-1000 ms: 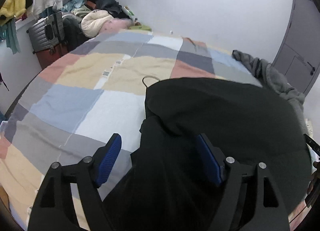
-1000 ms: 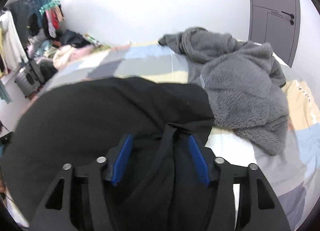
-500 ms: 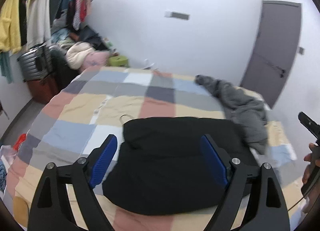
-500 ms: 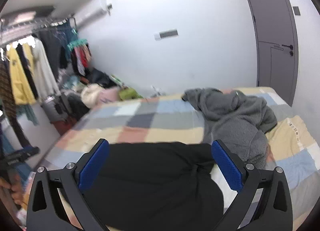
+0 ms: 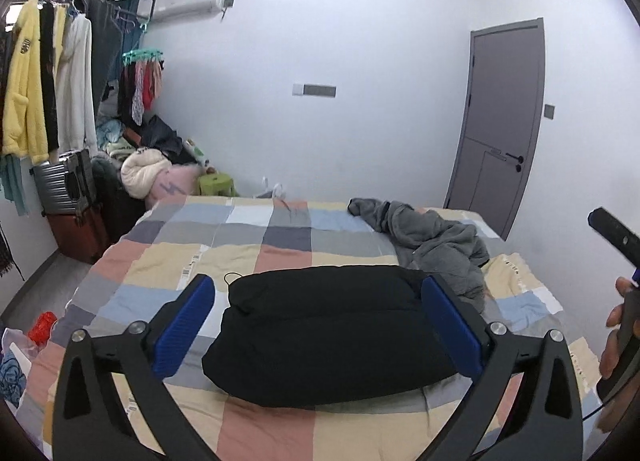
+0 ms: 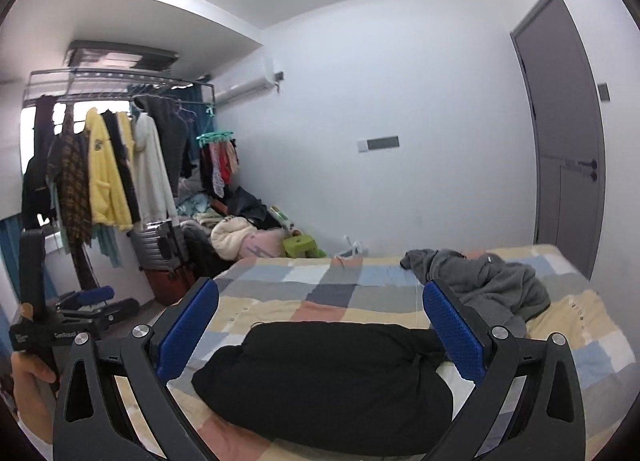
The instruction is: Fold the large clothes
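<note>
Both grippers are spread wide and hold nothing. The left gripper [image 5: 318,325] hangs above the near edge of the bed, its blue pads [image 5: 182,331] framing the black garment [image 5: 332,335] without touching it. The right gripper [image 6: 320,333] sits likewise raised, its pads [image 6: 454,333] clear of the cloth on either side.

That black garment [image 6: 320,381] lies folded into a thick, rounded bundle on the patchwork bedspread [image 5: 276,237], near the bed's front edge. Its long axis runs left to right across the bed, parallel to the front edge. A thin loop of cord [image 5: 231,276] sticks out at its far left corner, toward the head of the bed.

Behind and to the right of the bundle, just beside its far right end, a grey fleece garment [image 5: 436,239] lies crumpled and unfolded. Farther out, a rack of hanging clothes [image 6: 112,177] stands at the left wall above a silver suitcase [image 5: 64,181], and a grey door [image 5: 504,121] is shut at the right.
</note>
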`<move>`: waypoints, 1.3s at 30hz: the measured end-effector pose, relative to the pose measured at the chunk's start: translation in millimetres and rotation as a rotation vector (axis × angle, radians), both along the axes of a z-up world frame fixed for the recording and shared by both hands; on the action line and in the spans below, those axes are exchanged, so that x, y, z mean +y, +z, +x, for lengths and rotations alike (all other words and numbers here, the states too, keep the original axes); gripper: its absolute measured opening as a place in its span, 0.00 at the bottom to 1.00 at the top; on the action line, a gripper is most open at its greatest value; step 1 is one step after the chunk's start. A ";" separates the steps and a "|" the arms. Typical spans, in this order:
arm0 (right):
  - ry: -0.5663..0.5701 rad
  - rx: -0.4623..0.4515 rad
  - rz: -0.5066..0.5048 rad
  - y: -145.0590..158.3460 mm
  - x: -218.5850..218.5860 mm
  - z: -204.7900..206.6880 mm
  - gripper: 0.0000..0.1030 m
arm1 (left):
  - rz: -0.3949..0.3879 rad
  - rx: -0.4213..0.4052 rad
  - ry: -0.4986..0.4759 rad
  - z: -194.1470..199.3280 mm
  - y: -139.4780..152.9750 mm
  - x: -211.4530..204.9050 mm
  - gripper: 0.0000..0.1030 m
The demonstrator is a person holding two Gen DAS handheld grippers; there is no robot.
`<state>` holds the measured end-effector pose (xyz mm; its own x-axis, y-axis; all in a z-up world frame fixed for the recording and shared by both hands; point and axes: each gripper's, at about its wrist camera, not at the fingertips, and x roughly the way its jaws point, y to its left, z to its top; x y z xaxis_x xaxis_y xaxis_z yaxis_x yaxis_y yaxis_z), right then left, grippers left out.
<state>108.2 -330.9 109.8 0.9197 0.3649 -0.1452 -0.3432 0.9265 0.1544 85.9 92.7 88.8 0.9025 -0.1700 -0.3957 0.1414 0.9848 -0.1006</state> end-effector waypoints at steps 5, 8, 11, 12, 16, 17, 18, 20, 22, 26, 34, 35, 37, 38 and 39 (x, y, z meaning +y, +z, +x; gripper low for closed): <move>0.004 -0.032 -0.035 -14.1 15.1 -31.6 1.00 | 0.018 -0.047 -0.009 -34.6 -2.2 -13.3 1.00; 0.006 -0.041 -0.047 -25.2 23.1 -44.4 1.00 | 0.020 -0.072 -0.019 -52.3 -6.4 -21.0 1.00; 0.034 -0.013 -0.046 -39.3 30.7 -48.8 1.00 | 0.031 -0.082 -0.027 -64.9 -15.5 -26.7 1.00; 0.039 -0.007 -0.046 -42.8 32.1 -51.8 1.00 | 0.024 -0.084 -0.029 -67.6 -18.8 -26.3 1.00; 0.017 0.030 -0.041 -66.5 34.5 -56.1 1.00 | -0.025 -0.061 -0.029 -74.1 -33.1 -19.0 1.00; 0.008 0.041 -0.041 -71.7 34.5 -57.3 1.00 | -0.034 -0.056 -0.024 -75.4 -36.8 -16.6 1.00; -0.001 0.052 -0.041 -78.8 34.6 -56.6 1.00 | -0.043 -0.052 -0.017 -78.2 -40.1 -15.2 1.00; -0.010 0.073 -0.039 -88.0 33.0 -57.5 1.00 | -0.058 -0.039 -0.008 -79.7 -47.3 -12.6 1.00; -0.022 0.093 -0.042 -96.3 32.8 -58.0 1.00 | -0.069 -0.025 -0.006 -82.3 -54.1 -12.8 1.00; -0.023 0.128 -0.032 -107.4 31.2 -61.2 1.00 | -0.086 -0.013 0.007 -89.2 -65.3 -14.4 1.00; -0.016 0.170 -0.034 -123.7 36.9 -62.2 1.00 | -0.069 0.011 0.014 -89.6 -79.1 -22.1 1.00; -0.017 0.177 -0.034 -125.6 37.6 -61.2 1.00 | -0.070 0.014 0.017 -88.8 -81.4 -21.1 1.00; -0.029 0.177 -0.044 -129.1 39.9 -59.6 1.00 | -0.074 0.021 0.040 -86.3 -87.2 -19.2 1.00; -0.043 0.177 -0.054 -131.1 41.4 -58.5 1.00 | -0.072 0.026 0.042 -85.7 -89.8 -18.6 1.00; -0.056 0.185 -0.063 -133.0 43.2 -56.3 1.00 | -0.074 0.035 0.040 -83.8 -92.7 -18.3 1.00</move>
